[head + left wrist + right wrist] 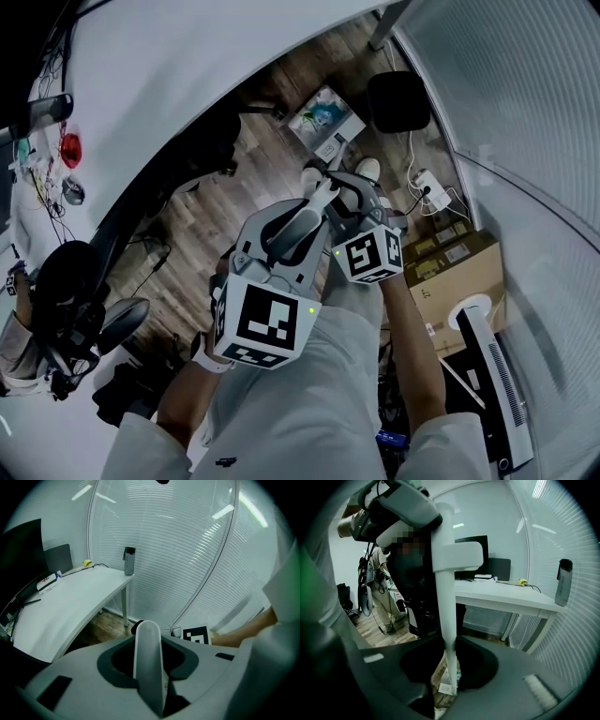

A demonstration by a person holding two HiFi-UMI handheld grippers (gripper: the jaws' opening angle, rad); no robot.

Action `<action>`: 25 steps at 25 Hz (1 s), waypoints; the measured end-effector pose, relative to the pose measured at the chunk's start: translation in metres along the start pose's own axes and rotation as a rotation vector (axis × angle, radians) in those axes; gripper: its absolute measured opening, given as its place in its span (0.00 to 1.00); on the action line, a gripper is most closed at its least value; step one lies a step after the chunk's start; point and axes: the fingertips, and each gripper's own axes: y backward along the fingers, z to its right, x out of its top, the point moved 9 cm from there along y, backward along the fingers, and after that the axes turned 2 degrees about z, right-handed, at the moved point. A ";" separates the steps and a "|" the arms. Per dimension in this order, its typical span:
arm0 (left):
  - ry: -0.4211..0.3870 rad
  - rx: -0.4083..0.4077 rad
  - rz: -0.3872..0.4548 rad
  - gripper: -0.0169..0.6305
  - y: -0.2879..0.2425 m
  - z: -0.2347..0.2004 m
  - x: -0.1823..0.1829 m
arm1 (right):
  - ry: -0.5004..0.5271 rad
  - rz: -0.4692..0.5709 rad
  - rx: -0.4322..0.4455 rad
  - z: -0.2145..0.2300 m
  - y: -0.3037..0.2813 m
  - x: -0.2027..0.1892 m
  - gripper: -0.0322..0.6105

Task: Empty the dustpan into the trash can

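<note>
Your left gripper (302,223), nearest the lens with its marker cube (267,323) facing up, is clamped on the rounded top end of the white dustpan handle (443,597). Your right gripper (339,192) grasps the same handle lower down, where it narrows below a white bracket (459,555); the pan itself cannot be made out. The handle hangs above a wood-plank floor (272,150) with a cardboard box (459,272) at your right, and beyond stand a curved white desk (70,602) carrying a dark water bottle (129,560) and ribbed white blinds (178,550).

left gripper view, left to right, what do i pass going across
black monitor → yellow item on the desk → dark bottle → white handle → person's forearm
</note>
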 end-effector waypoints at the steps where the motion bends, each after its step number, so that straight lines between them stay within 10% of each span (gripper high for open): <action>1: 0.001 0.003 0.006 0.20 0.005 0.001 0.001 | 0.004 0.002 -0.002 -0.001 0.002 0.004 0.19; 25: -0.075 0.028 0.104 0.20 0.117 0.044 0.032 | 0.104 0.071 -0.108 -0.034 0.075 0.095 0.19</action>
